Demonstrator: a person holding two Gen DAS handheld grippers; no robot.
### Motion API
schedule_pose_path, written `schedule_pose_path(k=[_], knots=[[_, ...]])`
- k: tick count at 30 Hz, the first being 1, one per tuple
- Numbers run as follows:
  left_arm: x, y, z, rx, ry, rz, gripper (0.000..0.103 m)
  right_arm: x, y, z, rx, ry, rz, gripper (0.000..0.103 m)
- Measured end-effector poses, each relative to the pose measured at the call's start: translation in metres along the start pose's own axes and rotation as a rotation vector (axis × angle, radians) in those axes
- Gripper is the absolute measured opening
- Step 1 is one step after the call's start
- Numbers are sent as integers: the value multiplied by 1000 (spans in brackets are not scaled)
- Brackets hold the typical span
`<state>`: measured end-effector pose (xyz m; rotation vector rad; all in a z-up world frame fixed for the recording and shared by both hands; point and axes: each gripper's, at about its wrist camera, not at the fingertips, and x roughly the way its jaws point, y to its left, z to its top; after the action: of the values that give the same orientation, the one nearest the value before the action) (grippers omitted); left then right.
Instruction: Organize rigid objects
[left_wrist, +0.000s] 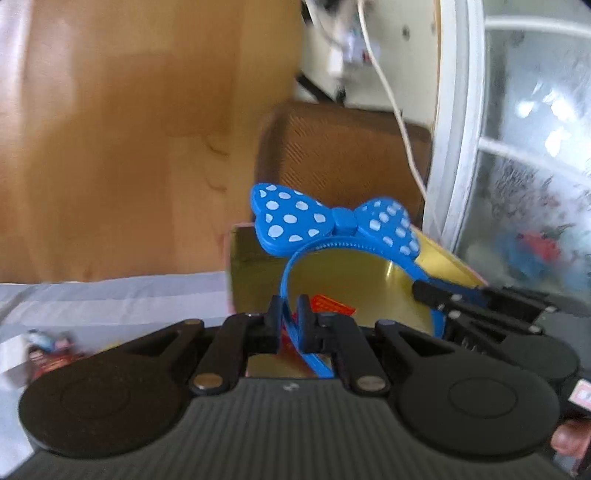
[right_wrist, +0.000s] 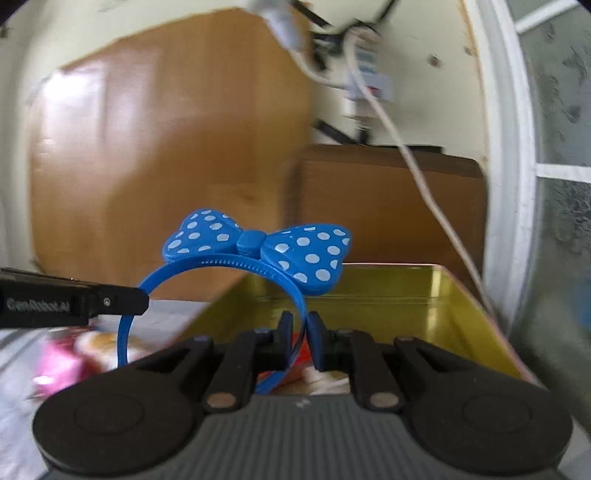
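A blue headband with a white-dotted bow (left_wrist: 343, 219) (right_wrist: 255, 242) hangs in the air between both grippers. My left gripper (left_wrist: 290, 306) is shut on one leg of the band, and its finger also shows at the left of the right wrist view (right_wrist: 125, 301). My right gripper (right_wrist: 300, 321) is shut on the other leg and appears in the left wrist view at the right (left_wrist: 439, 306). Just behind and below the band stands an open gold tin (left_wrist: 251, 273) (right_wrist: 388, 295). An orange-red item (left_wrist: 330, 304) lies inside it.
A wooden wardrobe (left_wrist: 110, 147) and a brown box (left_wrist: 343, 155) stand behind the tin. A white cable (left_wrist: 388, 92) hangs down beside a white window frame (left_wrist: 465, 147) on the right. Small toys (left_wrist: 48, 347) and a pink item (right_wrist: 59, 365) lie on the striped sheet at left.
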<state>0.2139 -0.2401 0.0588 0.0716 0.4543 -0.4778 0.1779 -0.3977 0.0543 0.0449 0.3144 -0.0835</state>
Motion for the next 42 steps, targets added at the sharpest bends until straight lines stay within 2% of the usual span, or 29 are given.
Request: schedule_pose_path(k=[2, 3, 5, 6, 7, 9, 14, 17, 20, 22, 24, 26, 28, 30, 32, 33, 36, 38, 39, 42], knots=[[30, -7, 2, -4, 65, -3, 13, 17, -16, 2, 22, -3, -25, 11], [45, -10, 1, -11, 101, 4, 13, 25, -23, 2, 41, -25, -30, 14], [61, -13, -6, -20, 139, 43, 13, 33, -38, -6, 106, -68, -38, 34], [62, -13, -8, -33, 142, 49, 13, 36, -43, -9, 118, -45, -39, 47], [59, -11, -11, -51, 129, 41, 13, 35, -47, -9, 111, -32, -27, 43], [44, -9, -12, -86, 71, 45, 13, 26, -50, -7, 109, -82, -14, 42], [-25, 4, -21, -112, -65, 33, 15, 8, -51, -5, 122, -168, 33, 43], [-74, 34, -42, -122, -77, 59, 16, 1, -45, -5, 102, -198, 77, 43], [-116, 79, -75, -134, -27, 179, 16, -11, -33, -8, 75, -215, 139, 43], [-136, 115, -97, -167, 16, 289, 16, -16, -18, -8, 71, -170, 206, 44], [-156, 150, -120, -222, 35, 376, 16, -24, 0, -7, 103, -109, 338, 44], [-166, 172, -137, -250, 46, 445, 16, -35, 28, -11, 120, -61, 481, 44], [-168, 188, -149, -279, 55, 477, 16, -38, 64, -18, 110, 15, 592, 43], [-170, 200, -160, -314, 55, 465, 16, -34, 98, -26, 77, 85, 627, 40], [-166, 201, -165, -322, 52, 434, 16, -19, 127, -33, 48, 150, 607, 40], [-166, 203, -165, -335, 45, 403, 16, -10, 136, -34, 56, 182, 598, 40], [-167, 203, -165, -344, 40, 376, 16, 20, 155, -38, 95, 286, 581, 42], [-167, 202, -165, -338, 36, 360, 16, 36, 165, -40, 126, 345, 610, 31], [-169, 202, -167, -339, 35, 355, 16, 42, 169, -41, 143, 376, 614, 12], [-174, 205, -172, -363, 32, 319, 18, 35, 166, -46, 200, 421, 668, 9]])
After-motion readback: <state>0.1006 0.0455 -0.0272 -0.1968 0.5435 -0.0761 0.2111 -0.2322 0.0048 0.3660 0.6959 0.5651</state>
